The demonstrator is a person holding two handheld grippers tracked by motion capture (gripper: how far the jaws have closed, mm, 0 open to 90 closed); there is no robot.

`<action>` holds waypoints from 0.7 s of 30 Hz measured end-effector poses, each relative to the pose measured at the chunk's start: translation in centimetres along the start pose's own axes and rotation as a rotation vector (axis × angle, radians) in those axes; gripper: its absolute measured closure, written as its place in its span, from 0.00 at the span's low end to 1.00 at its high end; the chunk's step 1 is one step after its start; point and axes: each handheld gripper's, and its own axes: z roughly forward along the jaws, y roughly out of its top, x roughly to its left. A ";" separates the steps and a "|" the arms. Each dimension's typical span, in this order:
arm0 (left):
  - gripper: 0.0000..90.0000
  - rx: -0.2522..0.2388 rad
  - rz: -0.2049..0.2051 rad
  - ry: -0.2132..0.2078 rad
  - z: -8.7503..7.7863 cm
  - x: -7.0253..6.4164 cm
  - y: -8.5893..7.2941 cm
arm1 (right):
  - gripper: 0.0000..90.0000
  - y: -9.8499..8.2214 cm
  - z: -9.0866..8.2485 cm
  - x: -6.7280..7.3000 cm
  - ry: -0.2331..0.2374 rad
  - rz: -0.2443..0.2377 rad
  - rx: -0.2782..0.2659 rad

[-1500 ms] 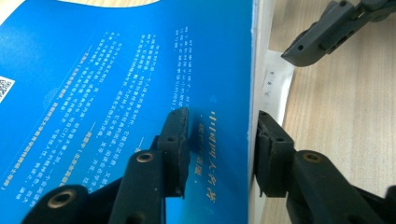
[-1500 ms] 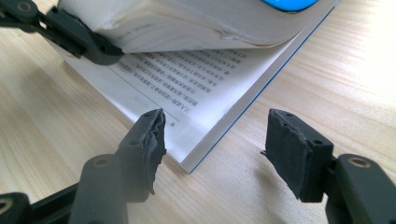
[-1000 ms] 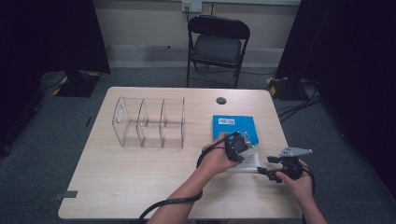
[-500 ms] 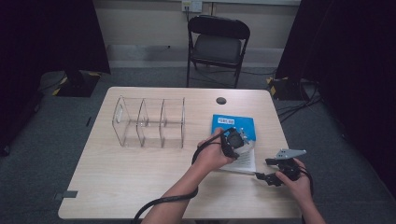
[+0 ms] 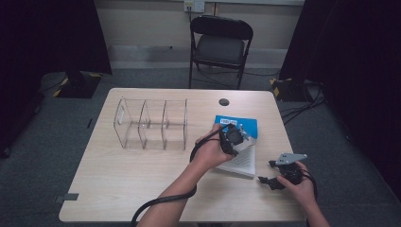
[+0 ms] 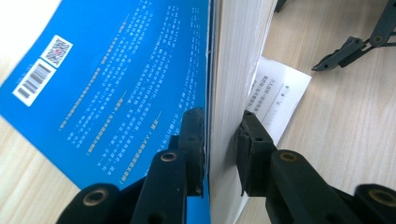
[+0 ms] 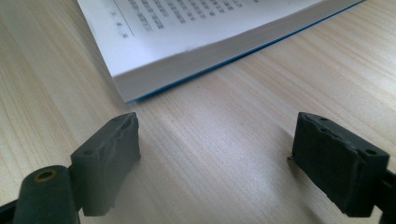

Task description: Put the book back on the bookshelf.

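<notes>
An open book (image 5: 244, 161) with a blue cover (image 5: 235, 123) lies at the table's right. My left gripper (image 5: 235, 138) is shut on the blue cover (image 6: 116, 84) together with a thick block of pages (image 6: 233, 56), holding them raised on edge; its jaws have just tightened on them. A printed page (image 6: 275, 93) lies flat beneath. My right gripper (image 5: 265, 181) rests low near the table's front right, open, its jaws having just been opening with nothing between them. In the right gripper view (image 7: 217, 149) the book's corner (image 7: 196, 28) lies just ahead on the wood.
A clear three-compartment organizer (image 5: 151, 124) stands left of the book. A black round cap (image 5: 224, 101) sits in the wooden table (image 5: 123, 189) near its far edge. A black folding chair (image 5: 220, 45) stands behind the table. The right gripper's jaws (image 6: 355, 46) lie beyond the book.
My left gripper has risen a little, taking the blue cover and page block up with it. The right hand has kept its place.
</notes>
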 end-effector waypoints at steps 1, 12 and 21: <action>0.83 -0.002 -0.001 0.007 -0.2 0.1 0.0 | 0.16 0.0 0.0 0.0 0.000 0.000 -0.001; 0.84 0.016 -0.034 0.006 -1.9 0.5 1.1 | 0.15 0.1 0.1 -0.1 0.004 -0.011 0.003; 0.84 0.029 -0.046 -0.006 -2.9 0.8 1.8 | 0.15 0.1 0.2 -0.2 0.006 -0.018 -0.001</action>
